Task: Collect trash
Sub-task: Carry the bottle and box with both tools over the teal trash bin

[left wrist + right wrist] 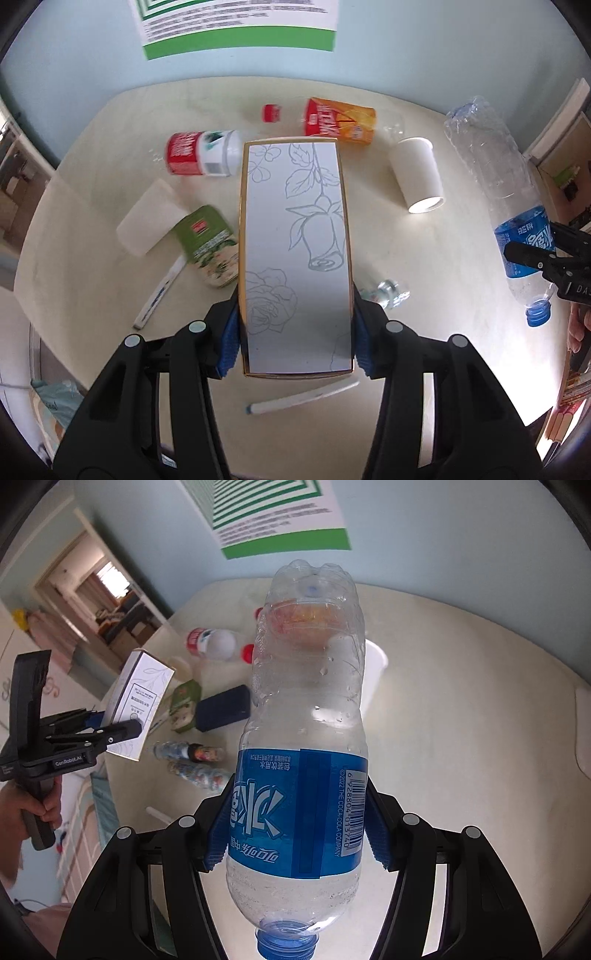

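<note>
Left wrist view: a white box [295, 254] with flower drawings is clamped between the blue pads of the left gripper [295, 332] and is held up above the table [443, 258]. Right wrist view: a clear water bottle [306, 738] with a blue label is squeezed in the right gripper [295, 834], cap down, also lifted off the table. So two pieces of trash are picked up, and no bin is seen yet.

Much is left on the table. Counted from left to right: one white block [147, 218], one green carton [210, 243], two pens [159, 291], one red and white jar [203, 153], one red cap [271, 112], one orange carton [340, 120], one paper cup [419, 173].
</note>
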